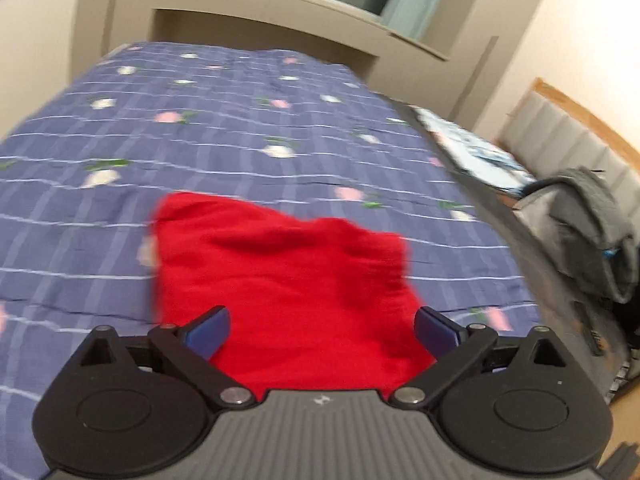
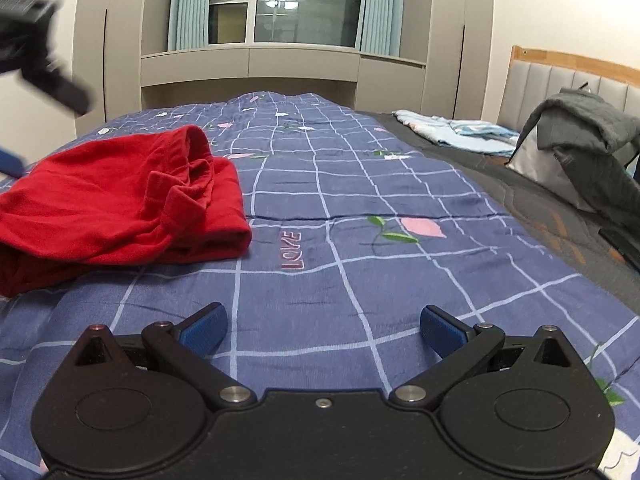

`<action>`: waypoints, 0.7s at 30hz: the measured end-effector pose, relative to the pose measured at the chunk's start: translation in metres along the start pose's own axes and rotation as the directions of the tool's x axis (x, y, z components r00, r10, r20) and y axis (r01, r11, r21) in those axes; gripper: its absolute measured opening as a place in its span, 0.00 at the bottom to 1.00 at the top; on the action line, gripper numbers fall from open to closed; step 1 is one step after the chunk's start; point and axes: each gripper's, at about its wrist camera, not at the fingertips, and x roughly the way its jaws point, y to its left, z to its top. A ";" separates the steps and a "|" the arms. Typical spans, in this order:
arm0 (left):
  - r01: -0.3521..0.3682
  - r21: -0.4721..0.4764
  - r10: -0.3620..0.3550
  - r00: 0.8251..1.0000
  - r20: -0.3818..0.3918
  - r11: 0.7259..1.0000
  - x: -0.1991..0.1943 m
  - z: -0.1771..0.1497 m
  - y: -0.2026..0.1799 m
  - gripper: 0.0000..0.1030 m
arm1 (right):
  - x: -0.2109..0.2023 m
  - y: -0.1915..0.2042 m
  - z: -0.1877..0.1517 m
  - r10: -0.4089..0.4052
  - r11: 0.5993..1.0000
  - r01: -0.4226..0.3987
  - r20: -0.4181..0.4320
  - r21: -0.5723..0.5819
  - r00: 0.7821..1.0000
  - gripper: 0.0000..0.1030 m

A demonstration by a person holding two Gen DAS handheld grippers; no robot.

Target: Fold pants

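Your left gripper point(image 1: 322, 330) hangs over the near edge of the red cotton pants point(image 1: 276, 280), its blue-padded jaws spread wide with nothing between them; the picture is blurred, so you cannot tell whether the pads touch the cloth. The pants lie bunched in a folded heap on the blue checked quilt with pink flowers point(image 1: 240, 128) that covers the bed. From your right wrist, the same pants point(image 2: 120, 200) sit to the left, one hem rolled up into a ridge at the top, well apart from your right gripper point(image 2: 323, 330). That gripper's jaws are also wide open and hold nothing, poised above bare quilt point(image 2: 400, 184) near the stitched word "LOVE" point(image 2: 292, 251). A grey jacket point(image 2: 588, 136) drapes over something at the padded headboard point(image 2: 560, 76), beside a pale blue folded cloth point(image 2: 456, 128).
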 end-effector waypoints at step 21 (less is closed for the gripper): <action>-0.175 -0.114 0.164 0.982 -0.093 0.978 0.011 0.002 0.093 1.00 | 0.020 0.018 0.078 0.210 0.978 -0.211 0.055 0.008 0.976 1.00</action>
